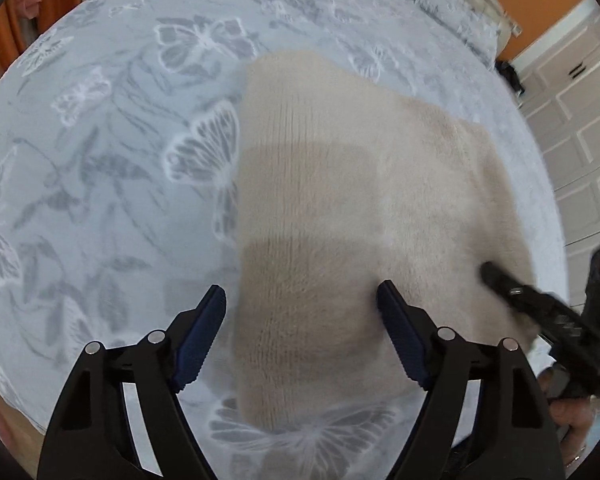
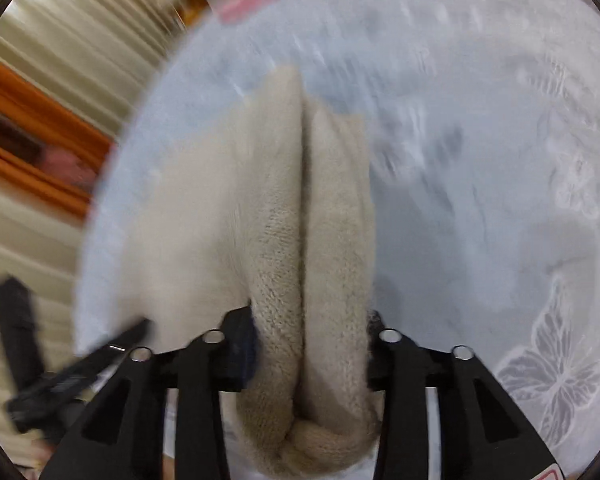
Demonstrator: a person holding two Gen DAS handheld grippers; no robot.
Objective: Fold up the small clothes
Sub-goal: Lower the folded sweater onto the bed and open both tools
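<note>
beige knit garment point(image 2: 320, 264) sits bunched between the pads of the right gripper point(image 2: 310, 344), clamped at lower centre, while the left gripper point(image 1: 300, 304), jaws apart, straddles its near edge on the butterfly-patterned blanket point(image 1: 100, 168).

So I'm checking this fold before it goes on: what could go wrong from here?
The right gripper pinches a thick double fold of the beige knit garment; bulky layers could slip out unevenly. The left gripper stands open straddling the garment's edge, so closing might also catch the butterfly blanket.
</note>
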